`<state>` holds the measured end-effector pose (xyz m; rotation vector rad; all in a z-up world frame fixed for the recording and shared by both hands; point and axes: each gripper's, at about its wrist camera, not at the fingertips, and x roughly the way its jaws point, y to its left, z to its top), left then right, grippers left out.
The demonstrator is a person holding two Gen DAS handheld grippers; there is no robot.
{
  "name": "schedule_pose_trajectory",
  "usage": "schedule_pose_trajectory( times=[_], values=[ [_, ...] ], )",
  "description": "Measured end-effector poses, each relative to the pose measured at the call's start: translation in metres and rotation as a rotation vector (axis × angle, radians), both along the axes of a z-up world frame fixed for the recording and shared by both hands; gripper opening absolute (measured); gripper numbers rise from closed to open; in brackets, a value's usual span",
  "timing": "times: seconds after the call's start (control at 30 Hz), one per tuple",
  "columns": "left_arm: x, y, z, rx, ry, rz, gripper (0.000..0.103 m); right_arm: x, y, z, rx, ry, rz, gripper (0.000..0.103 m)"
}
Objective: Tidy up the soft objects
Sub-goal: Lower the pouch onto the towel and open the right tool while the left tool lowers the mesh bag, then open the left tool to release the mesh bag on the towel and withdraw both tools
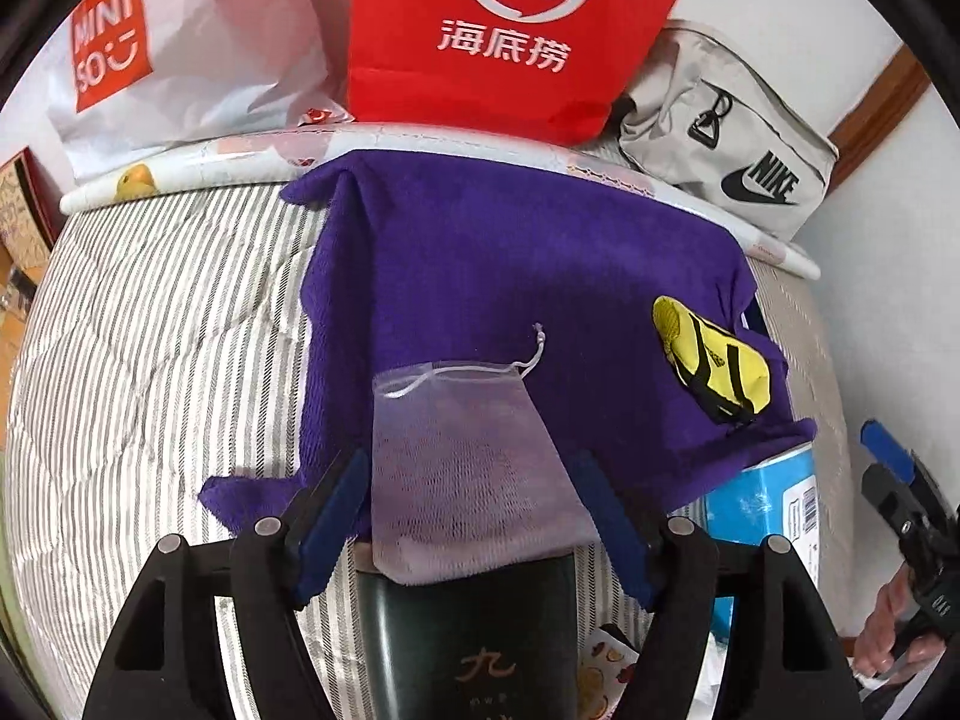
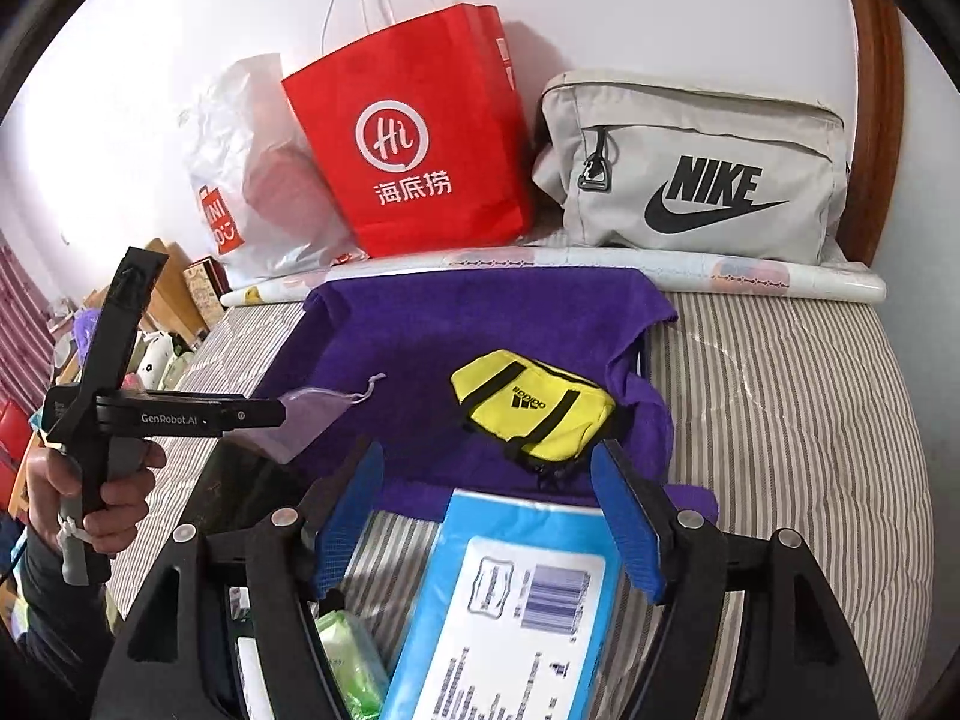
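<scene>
The left hand-held gripper (image 1: pixel 474 516) is held wide open, and nothing is pinched by it. A white mesh pouch (image 1: pixel 465 462) is seen between its blue fingers (image 1: pixel 336 516), lying partly on a purple towel (image 1: pixel 516 276) and partly on a dark box (image 1: pixel 474 642) below it. Whether the pouch is touched by the fingers cannot be told. The right hand-held gripper (image 2: pixel 489 516) is also spread wide open and holds nothing. A yellow pouch (image 2: pixel 531 411) is seen just ahead of it on the towel. A blue packet (image 2: pixel 510 606) lies under it. Far ahead, a red bag (image 2: pixel 414 162), a white plastic bag (image 2: pixel 240 180) and a grey bag (image 2: pixel 696 174) are stood at the wall on the striped bed (image 2: pixel 792 408).
</scene>
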<state>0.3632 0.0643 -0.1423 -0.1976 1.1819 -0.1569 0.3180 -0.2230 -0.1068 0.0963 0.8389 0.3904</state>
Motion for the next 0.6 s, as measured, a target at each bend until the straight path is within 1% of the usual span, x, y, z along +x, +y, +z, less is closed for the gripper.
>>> schedule_pose_trajectory(
  times=[0.07, 0.13, 0.23, 0.27, 0.3, 0.33, 0.37, 0.4, 0.47, 0.5, 0.57, 0.6],
  values=[
    [-0.001, 0.003, 0.001, -0.025, -0.013, 0.012, 0.071, -0.003, 0.001, 0.000, 0.003, 0.001, 0.001, 0.072],
    [0.000, 0.002, 0.000, -0.044, -0.005, -0.002, 0.070, -0.005, 0.002, 0.000, 0.005, 0.003, 0.003, 0.072],
    [0.006, -0.004, -0.006, -0.043, 0.021, -0.018, 0.069, -0.007, 0.003, -0.001, -0.005, 0.001, 0.008, 0.072],
    [0.009, -0.007, -0.009, -0.031, 0.030, -0.022, 0.066, -0.006, 0.003, -0.002, -0.009, 0.002, 0.008, 0.072],
    [0.012, -0.010, -0.012, -0.019, 0.038, -0.026, 0.063, -0.006, 0.003, -0.003, -0.012, 0.005, 0.006, 0.072],
    [0.014, -0.012, -0.014, -0.011, 0.044, -0.028, 0.052, -0.005, 0.003, -0.004, -0.013, 0.009, 0.003, 0.072],
    [0.016, -0.014, -0.016, -0.001, 0.049, -0.033, 0.045, -0.004, 0.002, -0.005, -0.013, 0.012, 0.001, 0.072],
    [0.018, -0.017, -0.019, 0.014, 0.051, -0.041, 0.042, -0.003, 0.002, -0.007, -0.012, 0.016, 0.000, 0.072],
    [0.021, -0.020, -0.022, 0.027, 0.043, -0.052, 0.025, 0.000, 0.001, -0.009, -0.017, 0.019, 0.000, 0.072],
    [0.023, -0.021, -0.023, 0.030, 0.035, -0.053, 0.022, 0.001, 0.000, -0.010, -0.023, 0.019, -0.004, 0.072],
    [0.028, -0.021, -0.023, 0.035, 0.012, -0.055, 0.010, 0.004, -0.002, -0.012, -0.029, 0.020, -0.010, 0.072],
    [0.030, -0.022, -0.023, 0.052, 0.000, -0.052, 0.010, 0.005, -0.002, -0.013, -0.029, 0.023, -0.012, 0.072]
  ],
)
